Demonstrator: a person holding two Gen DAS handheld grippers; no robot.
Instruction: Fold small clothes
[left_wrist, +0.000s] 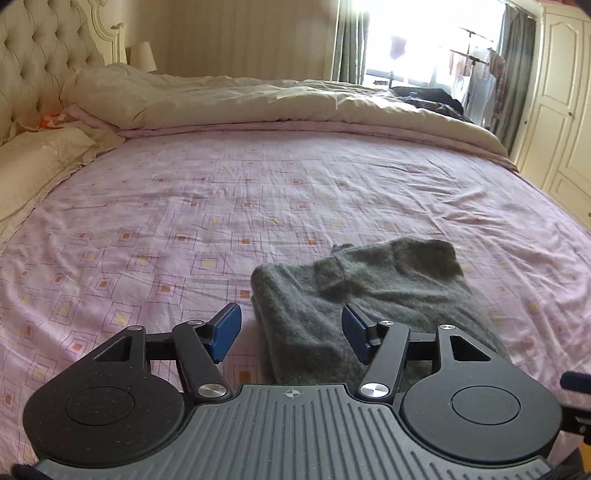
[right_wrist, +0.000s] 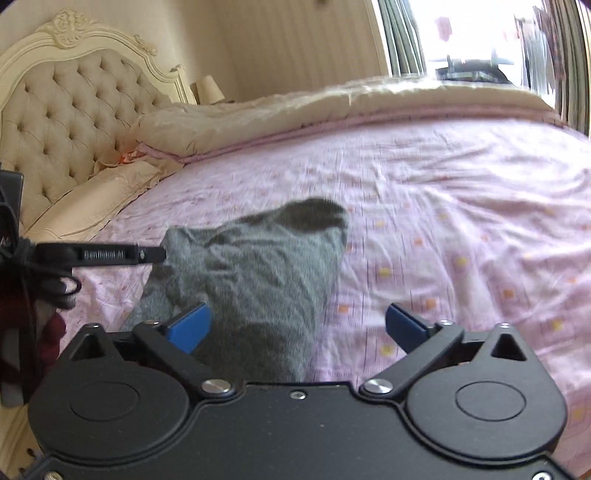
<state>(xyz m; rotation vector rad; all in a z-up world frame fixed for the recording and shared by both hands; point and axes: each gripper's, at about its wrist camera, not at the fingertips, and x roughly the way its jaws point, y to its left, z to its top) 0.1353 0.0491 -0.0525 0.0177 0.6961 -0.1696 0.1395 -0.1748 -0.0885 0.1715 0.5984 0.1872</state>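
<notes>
A grey knitted garment (left_wrist: 369, 288) lies folded in a loose bundle on the pink patterned bed sheet (left_wrist: 221, 206). My left gripper (left_wrist: 291, 326) hovers just over the garment's near left edge. Its blue pads (left_wrist: 227, 326) stand apart, with nothing pressed between them. In the right wrist view the same garment (right_wrist: 258, 266) stretches away from me across the sheet (right_wrist: 443, 221). My right gripper (right_wrist: 298, 326) is open wide above its near end, the left pad (right_wrist: 192, 326) over the cloth and the right one over bare sheet. A black bar of the left tool (right_wrist: 107, 254) reaches the garment's far left corner.
A cream duvet (left_wrist: 258, 99) is bunched along the far side of the bed. A pillow (left_wrist: 37, 155) and a tufted headboard (left_wrist: 33, 55) are at the left, and a white wardrobe (left_wrist: 554, 110) at the right. A dark red sleeve (right_wrist: 48, 339) shows at the left edge.
</notes>
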